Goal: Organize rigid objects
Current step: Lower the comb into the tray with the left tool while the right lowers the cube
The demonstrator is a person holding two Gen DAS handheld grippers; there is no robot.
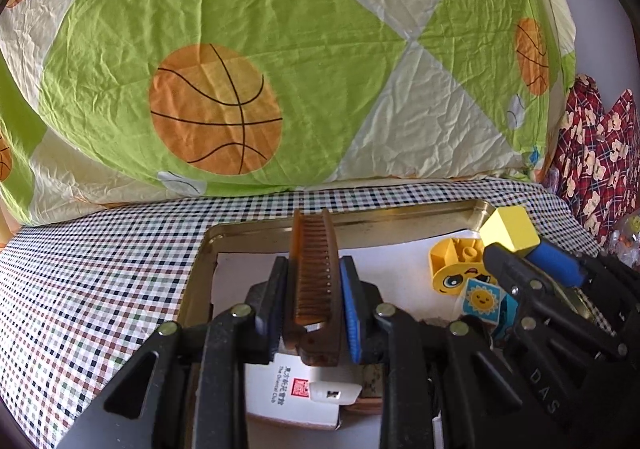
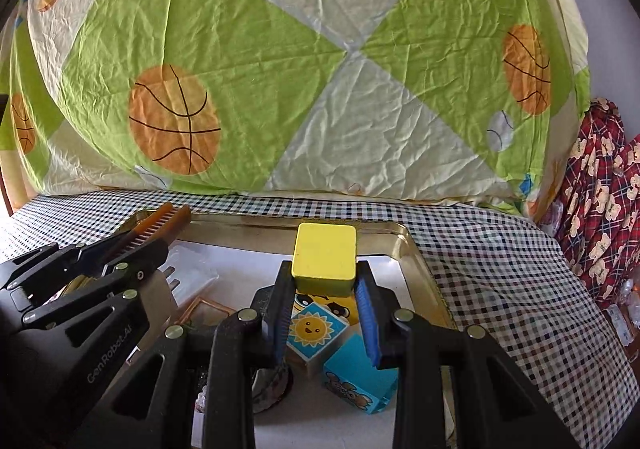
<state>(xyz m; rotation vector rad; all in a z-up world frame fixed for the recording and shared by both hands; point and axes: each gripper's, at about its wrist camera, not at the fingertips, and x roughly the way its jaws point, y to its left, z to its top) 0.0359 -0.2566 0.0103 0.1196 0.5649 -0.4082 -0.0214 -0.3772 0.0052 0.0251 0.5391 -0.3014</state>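
tray [image 2: 420,249] right half crowded, toy blocks [image 2: 320,333] underneath

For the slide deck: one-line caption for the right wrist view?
Right gripper holds a yellow block over the tray; left gripper holds a comb.

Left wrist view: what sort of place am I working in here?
Probably a bedroom, on a bed: a green-and-cream basketball-print quilt piled behind, a checked sheet under the gold metal tray, plaid teddy-print fabric at right.

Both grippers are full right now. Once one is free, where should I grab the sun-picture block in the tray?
Probably come from above and pinch the sun block across its two flat side faces. It lies face-up in the tray, with the blue block and the yellow face brick close beside it, so a low side approach looks crowded.
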